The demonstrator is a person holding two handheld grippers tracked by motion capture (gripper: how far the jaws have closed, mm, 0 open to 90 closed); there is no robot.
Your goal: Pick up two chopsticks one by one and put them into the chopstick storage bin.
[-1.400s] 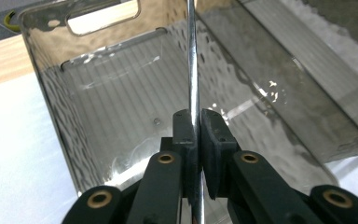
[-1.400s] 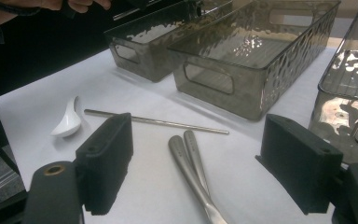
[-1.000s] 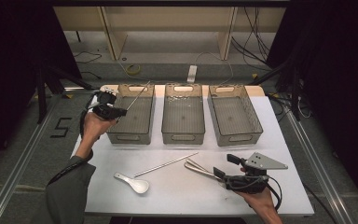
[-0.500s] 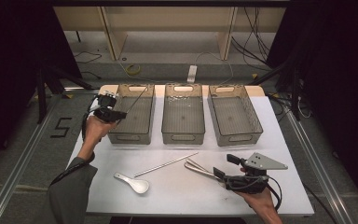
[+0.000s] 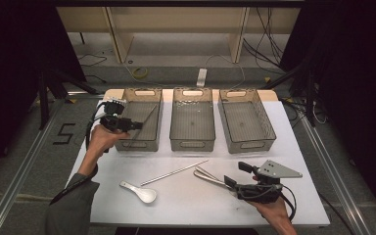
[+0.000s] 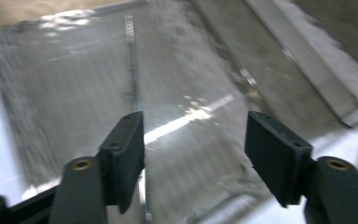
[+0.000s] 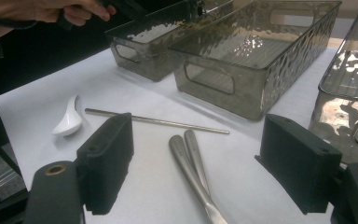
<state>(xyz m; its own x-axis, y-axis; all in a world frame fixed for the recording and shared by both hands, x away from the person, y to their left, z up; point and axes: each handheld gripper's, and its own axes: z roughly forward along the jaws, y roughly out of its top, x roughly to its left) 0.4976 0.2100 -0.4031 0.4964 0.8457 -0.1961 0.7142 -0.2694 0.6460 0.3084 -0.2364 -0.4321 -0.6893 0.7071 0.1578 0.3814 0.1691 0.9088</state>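
My left gripper (image 5: 133,125) hangs over the near left corner of the left bin (image 5: 152,94). Its jaws have just been opening, and nothing is pressed between them (image 6: 195,140). A thin metal rod (image 5: 145,121) slants free inside that bin; in the blurred left gripper view the rod (image 6: 131,60) lies beyond the jaws. My right gripper (image 5: 236,175) stands open low over the table's front right. Two metal handles (image 7: 191,156) lie side by side between its wide jaws (image 7: 205,161), untouched by the pads.
A second metal rod (image 5: 174,172) and a white spoon (image 5: 139,192) lie on the white table (image 5: 293,147). The middle bin (image 5: 192,143) and right bin (image 5: 250,144) stand behind them in a row.
The left gripper's jaws have gone from shut to open, and the rod it held now leans loose in the left bin. The left hand shifted slightly. The right gripper stayed put.
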